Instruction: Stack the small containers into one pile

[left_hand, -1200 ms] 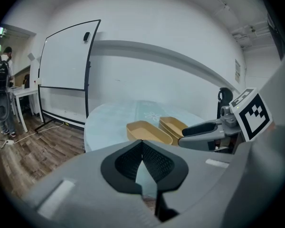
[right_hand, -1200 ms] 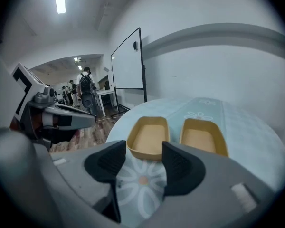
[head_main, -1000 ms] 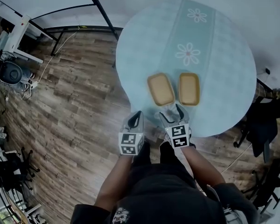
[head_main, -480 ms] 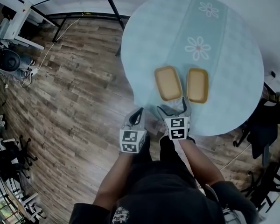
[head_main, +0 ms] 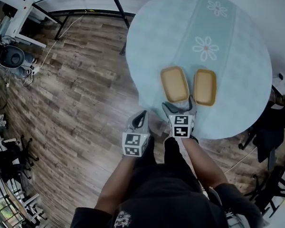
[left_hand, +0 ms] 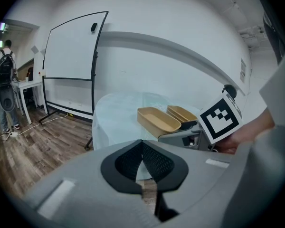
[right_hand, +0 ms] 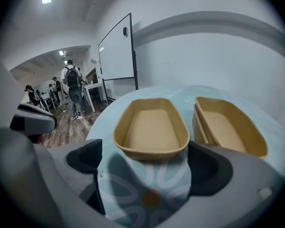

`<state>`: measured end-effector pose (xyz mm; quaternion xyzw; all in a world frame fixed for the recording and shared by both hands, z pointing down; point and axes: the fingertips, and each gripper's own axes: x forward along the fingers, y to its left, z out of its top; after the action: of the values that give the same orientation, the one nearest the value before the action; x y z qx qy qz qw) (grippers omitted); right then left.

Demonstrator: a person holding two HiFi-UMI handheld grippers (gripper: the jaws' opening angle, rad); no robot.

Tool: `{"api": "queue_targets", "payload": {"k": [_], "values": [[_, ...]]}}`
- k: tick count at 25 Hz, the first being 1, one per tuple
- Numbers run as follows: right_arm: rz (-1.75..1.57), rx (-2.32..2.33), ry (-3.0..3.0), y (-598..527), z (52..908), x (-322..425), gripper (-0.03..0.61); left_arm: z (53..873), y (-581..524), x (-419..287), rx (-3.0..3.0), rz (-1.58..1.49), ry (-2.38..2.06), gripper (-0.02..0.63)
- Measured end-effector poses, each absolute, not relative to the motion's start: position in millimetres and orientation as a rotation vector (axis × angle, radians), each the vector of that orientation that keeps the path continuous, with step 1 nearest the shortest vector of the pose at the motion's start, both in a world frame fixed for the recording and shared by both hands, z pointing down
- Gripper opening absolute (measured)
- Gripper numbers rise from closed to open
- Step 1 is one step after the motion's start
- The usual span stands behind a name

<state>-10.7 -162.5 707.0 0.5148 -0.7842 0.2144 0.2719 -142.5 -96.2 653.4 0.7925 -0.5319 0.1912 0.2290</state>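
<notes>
Opening wider just now, the right gripper [right_hand: 147, 175] gapes empty at six o'clock of the left container [right_hand: 152, 127] on the table [head_main: 156, 42]; the left gripper [left_hand: 142, 150] is closed on nothing. Probably light and flimsy (easily dented), so pinch its near rim.

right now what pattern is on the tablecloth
The tablecloth is pale blue with white flowers; head view shows it best.

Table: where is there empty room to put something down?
Bare: the far half around the flowers, and both sides outside the left container and right container. Crowded: the gap between them, and the near edge by the right hand-held gripper.
</notes>
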Motion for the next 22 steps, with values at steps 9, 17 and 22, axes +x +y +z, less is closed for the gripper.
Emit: {"api": "queue_targets", "payload": {"k": [9, 17, 22], "values": [[0.581, 1.401, -2.082, -170.9, 716.9, -9.1, 0.551, 648.0, -103.4, -145.4, 2.196, 0.526, -1.461, -0.006], [0.57, 1.381, -2.103, -182.2, 705.6, -19.5, 0.551, 645.8, -106.3, -149.8, 2.2, 0.512, -1.461, -0.006], [0.506, 1.393, -2.108, -185.0, 709.7, -17.8, 0.536, 648.5, -106.0, -151.9, 2.198, 0.514, -1.462, -0.006]]}}
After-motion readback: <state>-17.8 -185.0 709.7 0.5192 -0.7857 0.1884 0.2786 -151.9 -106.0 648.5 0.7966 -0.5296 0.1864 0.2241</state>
